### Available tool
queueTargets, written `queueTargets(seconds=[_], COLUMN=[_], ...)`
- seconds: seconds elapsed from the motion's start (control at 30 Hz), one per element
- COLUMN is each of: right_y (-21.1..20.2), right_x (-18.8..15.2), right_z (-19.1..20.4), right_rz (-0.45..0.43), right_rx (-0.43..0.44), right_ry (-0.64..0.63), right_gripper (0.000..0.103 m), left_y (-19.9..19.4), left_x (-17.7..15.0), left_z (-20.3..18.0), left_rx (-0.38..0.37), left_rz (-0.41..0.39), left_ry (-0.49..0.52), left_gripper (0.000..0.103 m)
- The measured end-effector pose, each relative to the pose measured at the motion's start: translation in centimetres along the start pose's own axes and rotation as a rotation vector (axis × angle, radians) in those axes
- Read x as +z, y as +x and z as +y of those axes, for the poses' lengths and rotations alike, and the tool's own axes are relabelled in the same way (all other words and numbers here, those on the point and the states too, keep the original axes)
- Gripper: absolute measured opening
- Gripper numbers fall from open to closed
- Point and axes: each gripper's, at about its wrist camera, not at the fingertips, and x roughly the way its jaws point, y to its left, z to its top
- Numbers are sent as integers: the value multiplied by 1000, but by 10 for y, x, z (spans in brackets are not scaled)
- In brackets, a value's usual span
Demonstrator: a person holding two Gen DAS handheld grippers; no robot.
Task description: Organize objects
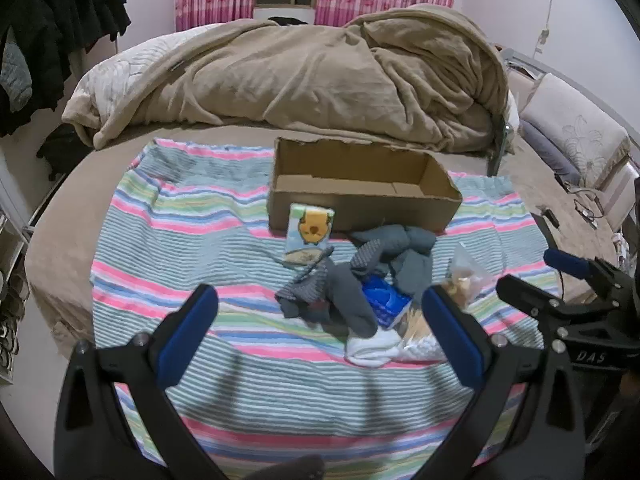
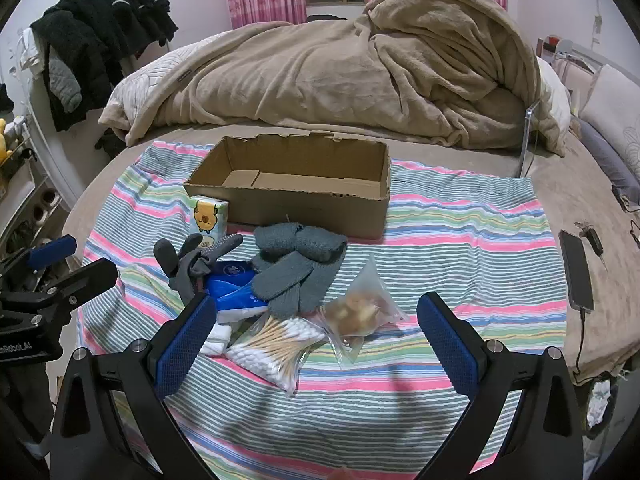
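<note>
left gripper (image 1: 320,316): fingers (image 1: 188,332) standing wide apart, gripping nothing, hovering over the near part of the striped cloth (image 1: 180,248), aiming at the pile.
right gripper (image 2: 316,328): fingers (image 2: 448,344) spread wide, nothing between them, hanging above the cotton swab bag and the snack bag.
box (image 2: 296,184): open cardboard box sitting on the cloth at the far side, long axis running left-right across the bed, opening facing up; inside looking bare as far as visible.
tissue pack (image 2: 208,216): standing upright at the box's front left corner, cartoon face toward the cameras.
grey gloves (image 2: 296,272): lying in a heap just in front of the box, knit fingers pointing toward the near edge.
blue packet (image 2: 236,288): lying partly under the gloves, long axis roughly left-right.
cotton swab bag (image 2: 276,344): lying flat, sticks running diagonally from near-left to far-right.
snack bag (image 2: 360,308): clear pouch just right of the swabs, touching them.
phone (image 2: 576,272): lying on the bed (image 2: 500,152) right of the cloth, cable plugged in.
blanket (image 2: 340,72): bunched behind the box.
</note>
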Motion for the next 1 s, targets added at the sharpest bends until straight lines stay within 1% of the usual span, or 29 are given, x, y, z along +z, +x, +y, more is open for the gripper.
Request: queueTargets(seconds=[0.47, 1.0], right_y=[3, 4], right_x=[0, -1], right_z=[-1, -2], right_rz=[9, 9], right_rx=[6, 9], right_ry=[9, 11], right_gripper=[102, 102], left_y=[1, 1], left_x=[0, 0], left_z=[0, -1], left_rx=[23, 23], left_rz=[4, 5], left_ry=[0, 1], left_gripper=[102, 102])
